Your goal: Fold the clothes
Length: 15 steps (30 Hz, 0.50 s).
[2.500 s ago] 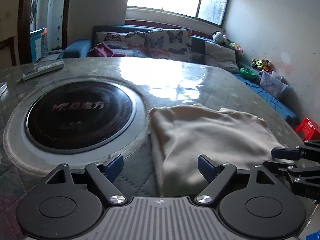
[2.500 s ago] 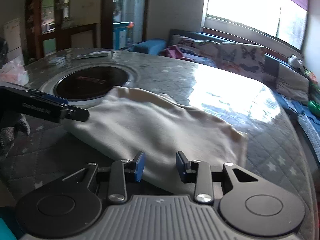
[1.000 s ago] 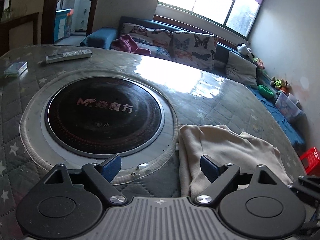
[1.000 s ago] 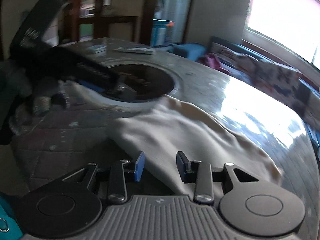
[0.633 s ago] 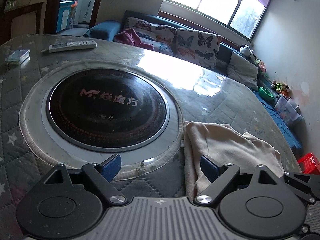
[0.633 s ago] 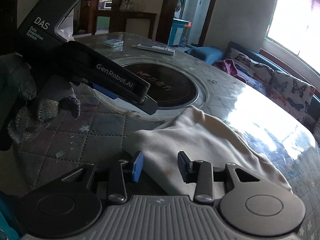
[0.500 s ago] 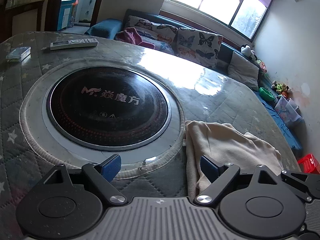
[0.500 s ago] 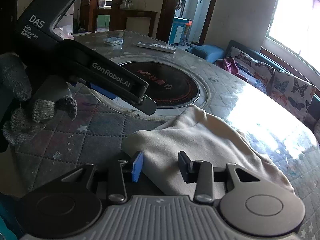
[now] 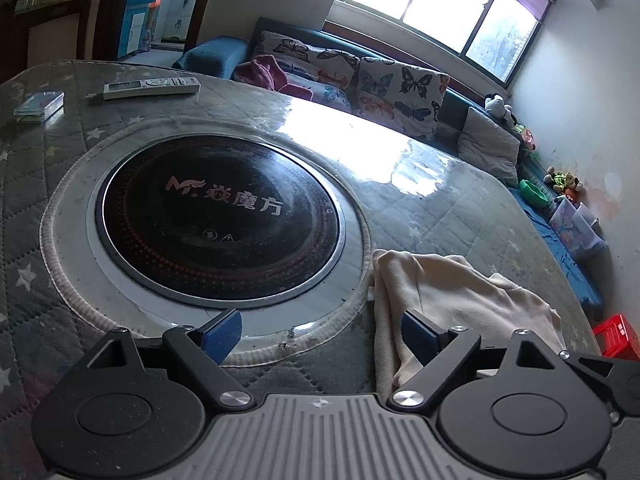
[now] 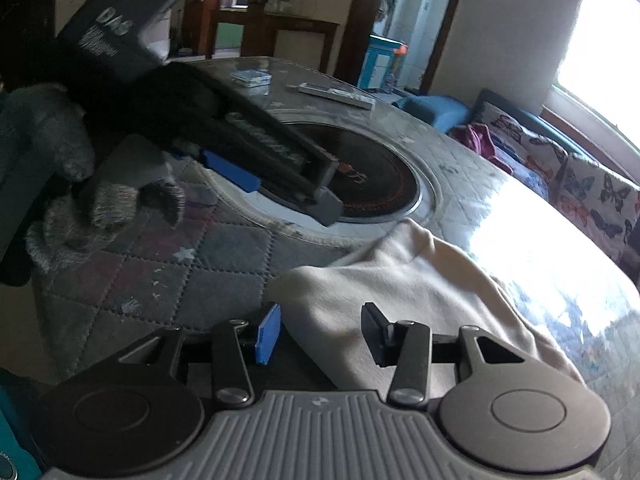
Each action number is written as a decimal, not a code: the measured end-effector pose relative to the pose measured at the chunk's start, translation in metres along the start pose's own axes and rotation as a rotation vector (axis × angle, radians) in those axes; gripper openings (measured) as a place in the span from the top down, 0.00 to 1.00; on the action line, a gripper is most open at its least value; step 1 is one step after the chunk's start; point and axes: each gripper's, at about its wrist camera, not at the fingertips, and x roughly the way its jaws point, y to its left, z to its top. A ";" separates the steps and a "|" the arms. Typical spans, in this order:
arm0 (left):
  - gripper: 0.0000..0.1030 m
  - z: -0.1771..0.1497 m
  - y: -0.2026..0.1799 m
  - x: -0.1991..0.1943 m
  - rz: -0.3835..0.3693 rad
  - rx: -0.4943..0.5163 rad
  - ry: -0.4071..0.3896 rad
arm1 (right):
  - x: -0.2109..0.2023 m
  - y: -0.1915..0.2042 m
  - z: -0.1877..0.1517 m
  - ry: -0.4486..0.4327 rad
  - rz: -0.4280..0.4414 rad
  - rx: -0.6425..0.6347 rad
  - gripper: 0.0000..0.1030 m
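A cream garment (image 9: pixel 452 292) lies bunched and loosely folded on the quilted table, right of the round black cooktop. It also shows in the right wrist view (image 10: pixel 404 284). My left gripper (image 9: pixel 320 334) is open and empty, low over the table, with its right finger at the garment's near left edge. My right gripper (image 10: pixel 320 334) is open and empty, its jaws spread over the garment's near corner. The left gripper also shows in the right wrist view (image 10: pixel 256 168), held by a grey-gloved hand (image 10: pixel 72 184) over the cooktop's rim.
A round black induction cooktop (image 9: pixel 218 212) is set in the table (image 9: pixel 448 208). A remote (image 9: pixel 151 86) and a small box (image 9: pixel 39 105) lie at the far left. A sofa with butterfly cushions (image 9: pixel 360 76) is beyond. A red stool (image 9: pixel 618 336) stands at the right.
My right gripper has opened wider and moved closer over the garment's near corner. The left gripper has crept forward a little along the cooktop's rim. The garment has not visibly moved.
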 end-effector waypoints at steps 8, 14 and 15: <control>0.14 0.003 -0.003 0.002 -0.031 -0.024 0.018 | 0.017 0.022 0.000 0.025 -0.030 -0.127 0.57; 0.14 0.002 -0.002 0.007 -0.058 -0.068 0.053 | 0.021 0.019 0.001 0.031 -0.055 -0.107 0.76; 0.14 0.002 -0.001 0.009 -0.064 -0.083 0.059 | 0.021 0.017 0.001 0.028 -0.053 -0.098 0.84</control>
